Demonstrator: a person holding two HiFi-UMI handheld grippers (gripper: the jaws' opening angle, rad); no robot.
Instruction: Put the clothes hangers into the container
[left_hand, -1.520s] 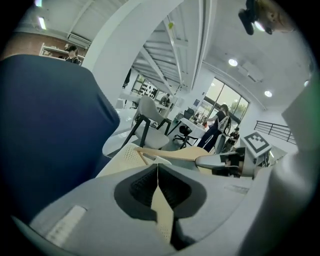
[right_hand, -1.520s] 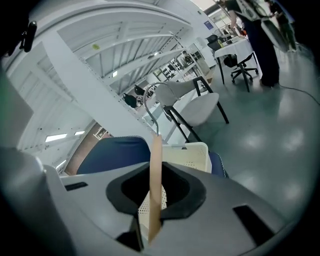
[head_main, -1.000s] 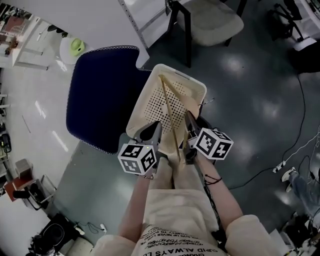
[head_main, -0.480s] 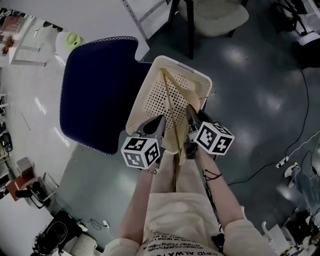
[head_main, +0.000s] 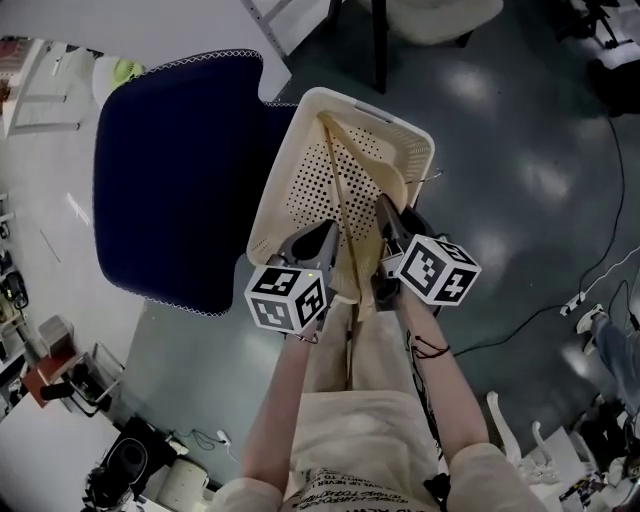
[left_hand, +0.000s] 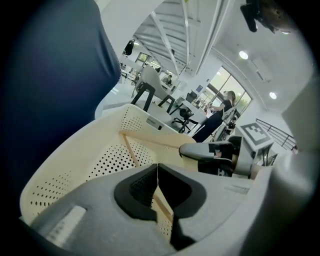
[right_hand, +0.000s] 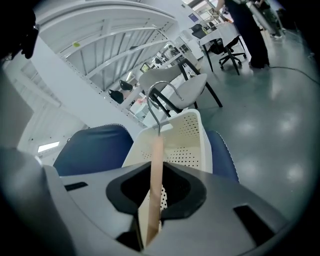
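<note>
The dark blue chair (head_main: 170, 170) fills nine o'clock of my head view, and the cream perforated basket (head_main: 290, 170) stands just beside it at centre. One wooden hanger (head_main: 338, 200) hangs inside the basket mouth, its long bar running from twelve o'clock down toward six. Both tools hold it at the six o'clock end. The left gripper (head_main: 325, 232) has its jaws closed on a wooden bar, and the right gripper (head_main: 385, 212) is clamped edge-on on the wood with the wire hook (right_hand: 163, 82) ahead of it. I judge the hanger light, stiff and smooth, so it should not flex, though it could pivot in a single grip. The wooden arms are the place to hold. The hook looks likely to snag the rim.
</note>
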